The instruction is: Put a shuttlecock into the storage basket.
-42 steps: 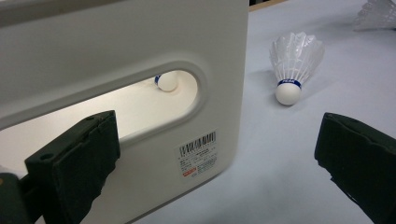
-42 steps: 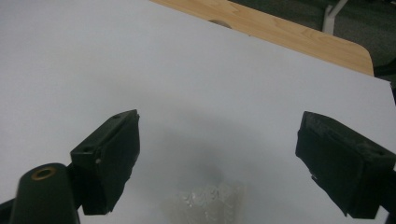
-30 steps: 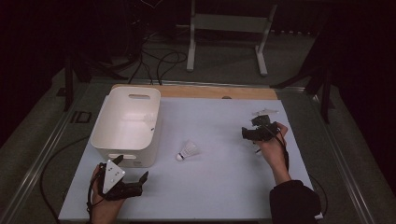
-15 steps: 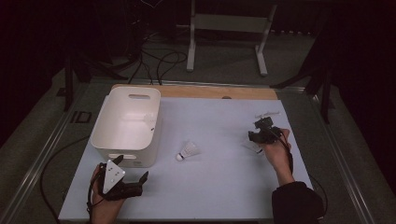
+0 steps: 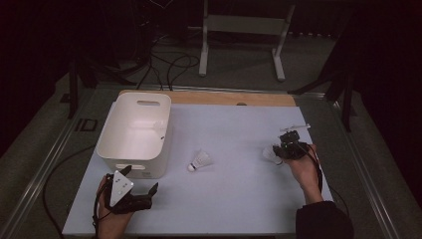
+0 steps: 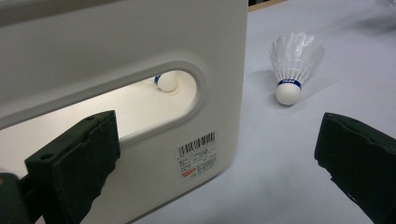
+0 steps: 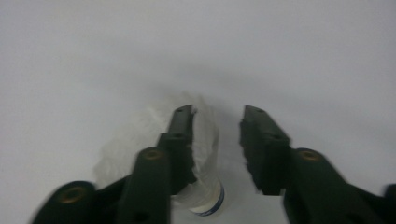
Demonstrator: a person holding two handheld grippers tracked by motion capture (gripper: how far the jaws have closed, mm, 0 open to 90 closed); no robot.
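Observation:
A white shuttlecock [image 5: 269,153] lies at the table's right side, and my right gripper [image 5: 278,151] stands over it. In the right gripper view that shuttlecock [image 7: 205,154] sits between the jaws of my right gripper [image 7: 217,116]. It leans on the left one, with a gap to the right one. These jaws have just been closing. A second shuttlecock [image 5: 200,161] [image 6: 295,65] lies mid-table. My left gripper [image 5: 141,178] [image 6: 215,130] rests wide open before the white bin [image 5: 112,149] [image 6: 116,37]. A third shuttlecock [image 6: 166,82] shows through the bin's handle hole.
The white table top [image 5: 234,199] has a wooden strip [image 5: 224,98] along its far edge. A metal stand [image 5: 239,30] and cables [image 5: 169,62] are on the floor beyond. A barcode label [image 6: 198,154] is on the bin's near wall.
My right gripper has shifted a little to the right and nearer, and its jaws have narrowed around the shuttlecock. The left gripper has stayed put.

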